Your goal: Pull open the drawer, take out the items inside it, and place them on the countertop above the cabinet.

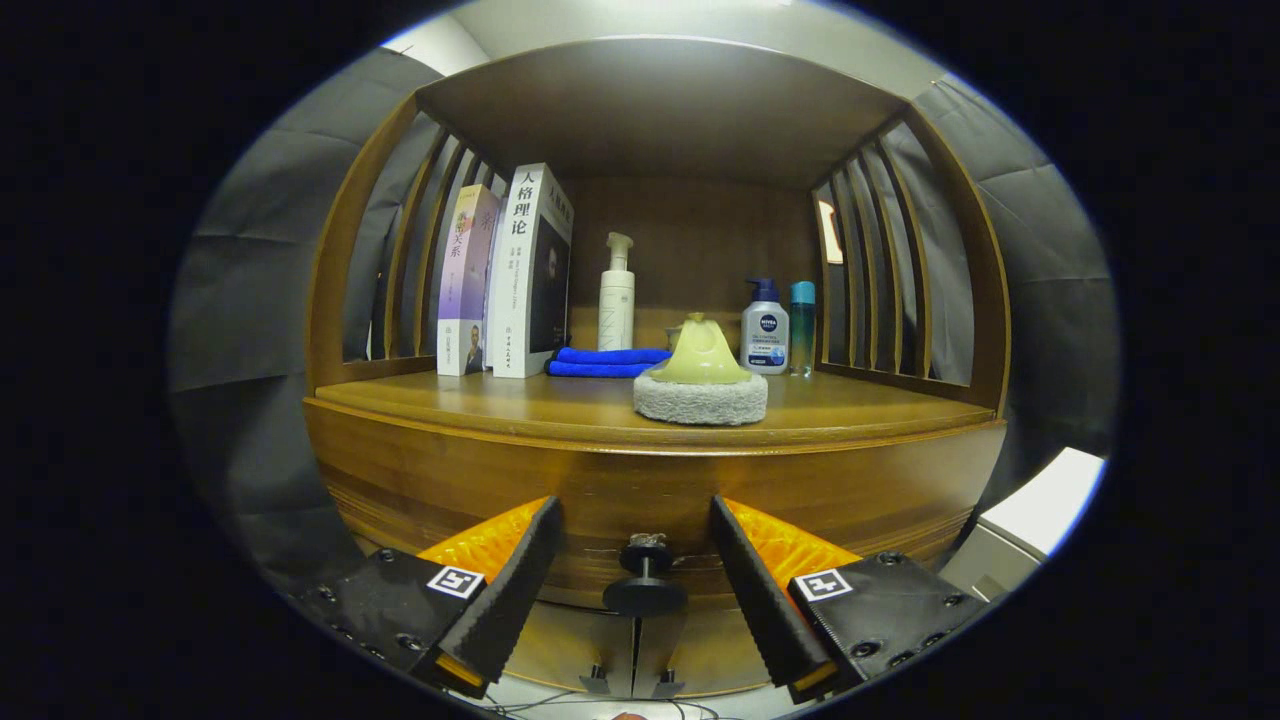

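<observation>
A wooden cabinet faces me, its drawer front [640, 490] closed and curved. A small dark round knob [645, 575] sticks out of the drawer, right between my two fingers. My gripper [635, 535] is open, with a finger on each side of the knob and a gap to it on both sides. The countertop [560, 400] above the drawer holds a round scrubbing pad with a yellow-green handle [700, 380] near its front edge. The drawer's inside is hidden.
At the back of the countertop stand two books [505, 280], a folded blue cloth [605, 362], a white pump bottle [616, 295], a white-and-blue pump bottle [765, 330] and a teal bottle [802, 325]. Slatted wooden sides and a roof enclose the shelf. A white box [1040, 510] sits to the right.
</observation>
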`<state>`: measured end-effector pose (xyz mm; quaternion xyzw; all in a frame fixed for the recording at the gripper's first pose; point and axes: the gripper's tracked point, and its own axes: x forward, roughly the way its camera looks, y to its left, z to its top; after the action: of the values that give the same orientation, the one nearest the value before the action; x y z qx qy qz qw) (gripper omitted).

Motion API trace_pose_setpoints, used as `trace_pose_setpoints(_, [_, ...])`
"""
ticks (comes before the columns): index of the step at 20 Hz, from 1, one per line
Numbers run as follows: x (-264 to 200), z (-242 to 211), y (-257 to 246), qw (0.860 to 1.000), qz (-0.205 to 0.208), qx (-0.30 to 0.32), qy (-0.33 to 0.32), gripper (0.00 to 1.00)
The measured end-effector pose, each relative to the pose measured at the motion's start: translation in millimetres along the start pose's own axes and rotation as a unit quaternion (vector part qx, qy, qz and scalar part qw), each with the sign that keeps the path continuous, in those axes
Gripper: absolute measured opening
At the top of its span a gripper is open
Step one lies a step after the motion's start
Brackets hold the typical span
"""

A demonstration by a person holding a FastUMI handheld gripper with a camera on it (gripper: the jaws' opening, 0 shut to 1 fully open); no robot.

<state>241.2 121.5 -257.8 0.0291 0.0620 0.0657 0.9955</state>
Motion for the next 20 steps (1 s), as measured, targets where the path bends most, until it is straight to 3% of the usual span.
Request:
trace_pose_setpoints(6, [-21.4, 26.6, -11.7, 1.0, -0.016, -0.013, -0.002, 0.97])
trace_pose_setpoints(15, [-113.8, 101.5, -36.6, 0.998, -0.027, -0.046, -0.027, 0.97])
trace_pose_setpoints(20, [-164.3, 130.2, -55.3, 0.997, -0.051, -0.003, -0.05, 0.97])
